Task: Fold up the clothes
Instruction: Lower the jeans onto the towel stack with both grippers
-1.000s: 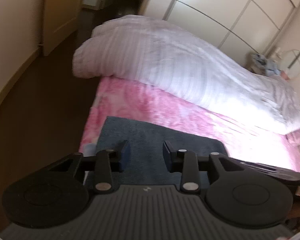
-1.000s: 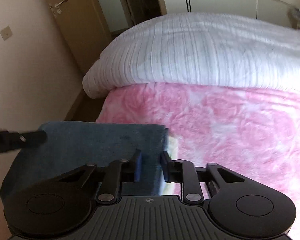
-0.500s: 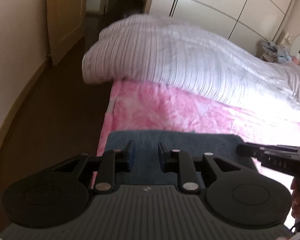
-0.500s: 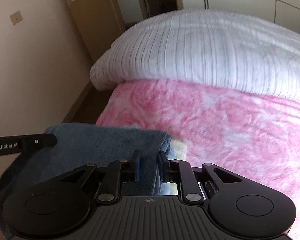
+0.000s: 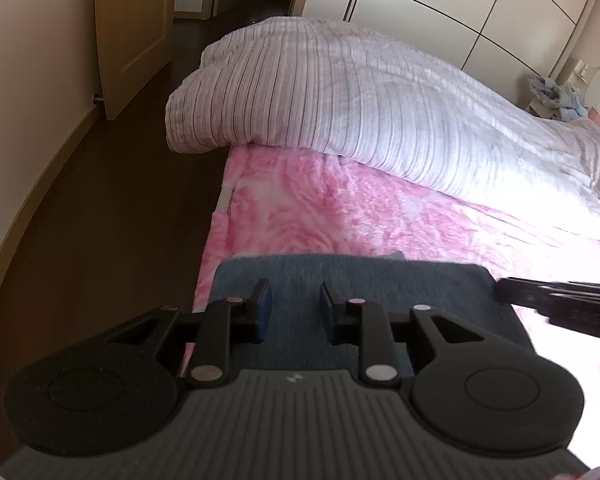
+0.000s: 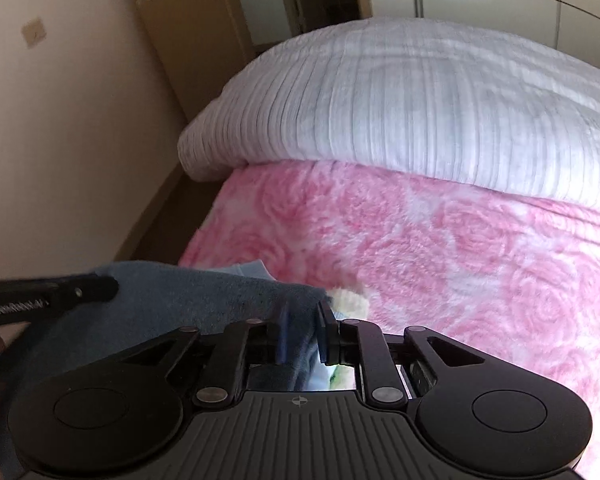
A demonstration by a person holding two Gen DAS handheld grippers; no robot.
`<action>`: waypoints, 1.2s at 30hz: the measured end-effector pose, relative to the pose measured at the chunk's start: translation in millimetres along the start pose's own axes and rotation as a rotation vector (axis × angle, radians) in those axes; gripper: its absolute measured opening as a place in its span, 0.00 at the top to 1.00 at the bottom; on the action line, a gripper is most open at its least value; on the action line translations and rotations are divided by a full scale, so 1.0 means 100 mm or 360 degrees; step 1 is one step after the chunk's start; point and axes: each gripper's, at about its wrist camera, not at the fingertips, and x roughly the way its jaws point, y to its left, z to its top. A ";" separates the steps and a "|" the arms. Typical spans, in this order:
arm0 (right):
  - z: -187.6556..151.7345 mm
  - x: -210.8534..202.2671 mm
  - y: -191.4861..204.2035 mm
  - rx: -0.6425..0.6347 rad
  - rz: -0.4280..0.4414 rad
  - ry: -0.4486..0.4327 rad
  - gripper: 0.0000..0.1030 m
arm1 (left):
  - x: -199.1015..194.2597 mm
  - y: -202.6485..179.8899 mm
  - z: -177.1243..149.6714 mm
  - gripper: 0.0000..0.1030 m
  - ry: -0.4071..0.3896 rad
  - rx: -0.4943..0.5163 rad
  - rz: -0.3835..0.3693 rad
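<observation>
A folded dark blue cloth (image 5: 380, 280) lies at the near left corner of the bed, on the pink rose-pattern blanket (image 5: 340, 208). My left gripper (image 5: 293, 308) hovers over its near part, open, with flat cloth showing between the fingers. My right gripper (image 6: 302, 332) is shut on the blue cloth (image 6: 188, 300) at its right edge, which bunches up between the pads. Pale blue and yellowish fabric (image 6: 352, 300) peeks out from under that edge. Each gripper shows in the other's view: the right gripper (image 5: 504, 288) at the cloth's right corner, the left gripper (image 6: 110, 288) over its left side.
A striped white duvet (image 5: 380, 100) is heaped across the far half of the bed. Dark floor (image 5: 120, 200) runs along the bed's left side, up to a wall and a door (image 5: 128, 32). White wardrobe doors (image 5: 460, 12) stand behind, and a bedside stand with blue fabric (image 5: 556, 94) at far right.
My right gripper's jaws have narrowed onto the blue cloth's right edge, which now bunches upward. Both views have drawn back and tipped up. The right gripper has come into the left wrist view.
</observation>
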 end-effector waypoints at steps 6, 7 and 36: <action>-0.42 -0.78 0.24 -0.0102 0.0165 -0.0055 0.84 | -0.78 -0.01 -0.35 0.77 0.0020 -0.0110 0.0013; -0.52 -0.89 0.30 -0.0150 0.0181 -0.0040 0.84 | -0.89 -0.04 -0.44 0.77 0.0032 -0.0114 0.0013; -1.30 -0.78 0.77 -0.0300 -0.0019 0.0287 0.81 | -1.30 -0.82 -1.11 0.72 0.0161 0.0096 0.0399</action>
